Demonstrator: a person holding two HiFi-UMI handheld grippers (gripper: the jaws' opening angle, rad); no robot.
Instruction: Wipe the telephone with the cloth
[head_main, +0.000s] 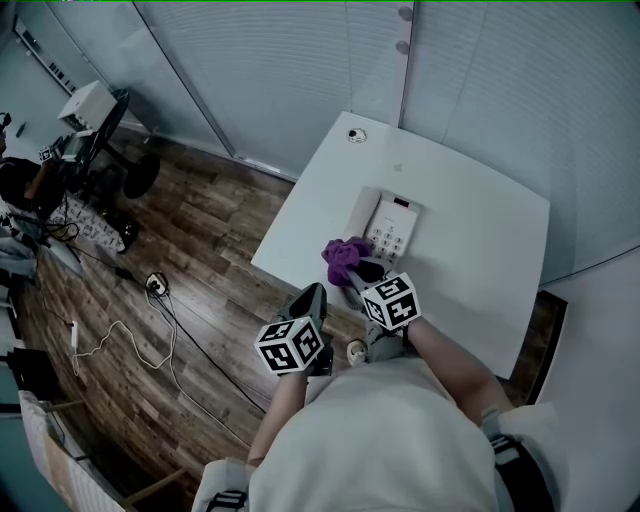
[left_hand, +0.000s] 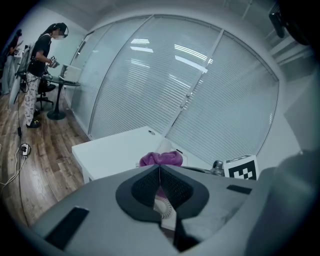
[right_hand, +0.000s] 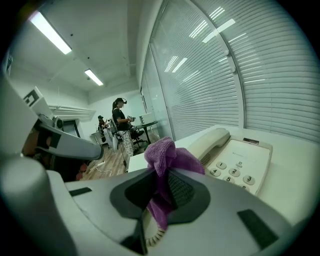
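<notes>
Telephone (head_main: 390, 230): lying lengthwise toward the blinds (head_main: 300, 70), handset (head_main: 361, 212) at left.
Right gripper (right_hand: 161, 195): tilting downward, clamping cloth (right_hand: 167, 155).
Left gripper (left_hand: 160, 176): tilting downward, jaws together, holding nothing.

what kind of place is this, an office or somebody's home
Probably an office: a white desk with a telephone stands against glass walls with blinds, and a person stands at another desk further off.

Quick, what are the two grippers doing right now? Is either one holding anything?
Left gripper: closed, holding nothing.
Right gripper: closed on the purple cloth.
</notes>
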